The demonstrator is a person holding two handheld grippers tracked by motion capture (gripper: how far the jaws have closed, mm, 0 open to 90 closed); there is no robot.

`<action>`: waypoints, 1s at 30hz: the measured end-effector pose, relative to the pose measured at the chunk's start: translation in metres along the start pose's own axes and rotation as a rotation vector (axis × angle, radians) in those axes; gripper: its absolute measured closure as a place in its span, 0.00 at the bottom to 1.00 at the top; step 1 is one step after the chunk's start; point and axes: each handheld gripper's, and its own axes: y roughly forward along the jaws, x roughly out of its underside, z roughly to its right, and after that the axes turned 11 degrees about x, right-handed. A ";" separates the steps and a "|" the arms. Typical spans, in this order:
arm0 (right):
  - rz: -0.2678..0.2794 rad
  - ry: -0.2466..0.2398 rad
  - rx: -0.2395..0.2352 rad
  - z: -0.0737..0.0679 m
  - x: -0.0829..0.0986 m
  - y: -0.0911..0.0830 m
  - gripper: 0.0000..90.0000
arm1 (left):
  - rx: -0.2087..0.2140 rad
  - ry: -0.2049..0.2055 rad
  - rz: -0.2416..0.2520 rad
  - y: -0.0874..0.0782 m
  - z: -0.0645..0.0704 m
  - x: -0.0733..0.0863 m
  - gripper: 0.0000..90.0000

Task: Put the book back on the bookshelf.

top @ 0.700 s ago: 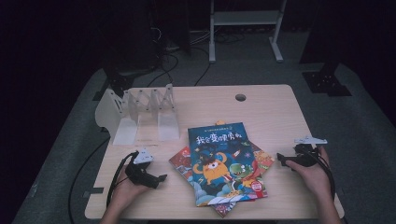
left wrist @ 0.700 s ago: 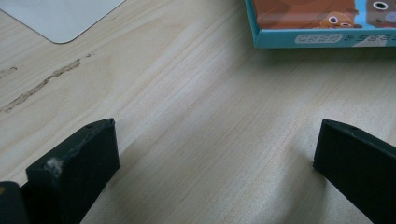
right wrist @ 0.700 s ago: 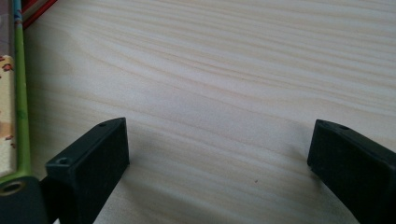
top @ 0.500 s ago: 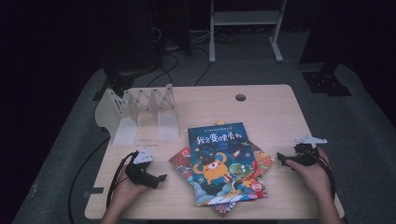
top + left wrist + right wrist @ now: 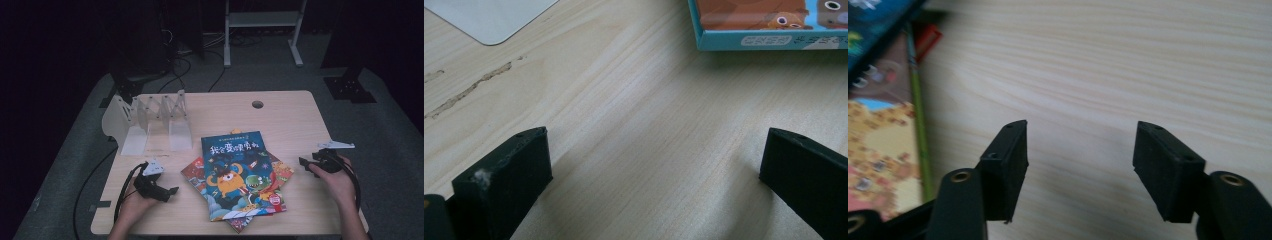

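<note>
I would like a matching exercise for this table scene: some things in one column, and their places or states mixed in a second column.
Things:
1. left tongs
2. right tongs
3. top book
4. white book rack

Places or states:
A. on the pile at the table's middle
B. open, right of the books
C. far left part of the table
D. open, left of the books

Pairs: 1-D, 2-B, 3-A, 4-C
</note>
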 end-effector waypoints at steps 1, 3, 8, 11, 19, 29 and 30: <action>0.001 -0.001 -0.005 -0.001 -0.001 0.000 0.44 | 0.000 0.000 0.000 0.000 0.000 0.000 0.00; 0.005 -0.004 -0.016 -0.004 -0.006 0.000 0.44 | 0.000 0.000 0.000 0.000 0.000 0.000 0.00; 0.020 0.008 -0.044 -0.012 -0.017 0.000 0.45 | 0.000 0.000 0.000 0.000 0.000 0.000 0.00; 0.023 -0.003 -0.059 -0.018 -0.025 0.000 0.45 | 0.000 0.000 0.000 0.000 0.000 0.000 0.00; 0.035 -0.043 -0.089 -0.035 -0.046 0.005 0.44 | 0.000 0.000 -0.001 0.000 0.000 0.000 0.00; 0.046 -0.082 -0.131 -0.061 -0.072 0.021 0.43 | 0.000 0.000 0.000 0.000 0.000 0.000 0.00; 0.045 -0.081 -0.135 -0.064 -0.074 0.023 0.43 | 0.000 0.000 0.000 0.000 0.000 0.000 0.00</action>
